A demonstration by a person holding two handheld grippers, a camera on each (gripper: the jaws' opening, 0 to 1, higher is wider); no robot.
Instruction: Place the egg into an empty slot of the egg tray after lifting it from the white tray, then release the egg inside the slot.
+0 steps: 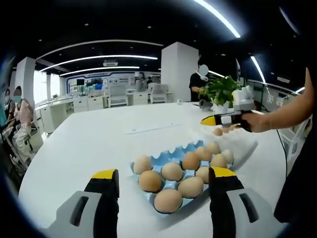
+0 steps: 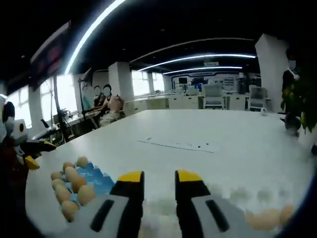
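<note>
While unheld — eggs upright in blue egg tray.

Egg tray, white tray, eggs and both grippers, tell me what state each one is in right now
Blue egg tray: flat on the white table, nearly full of brown eggs.
White tray: on the table beyond the egg tray, a few eggs in it.
Left gripper: open, empty, in front of the egg tray.
Right gripper: jaws slightly apart, nothing between them, over the white tray.

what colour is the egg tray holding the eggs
Light blue; the egg tray shows best in the left gripper view, with brown eggs sitting in it.
</note>
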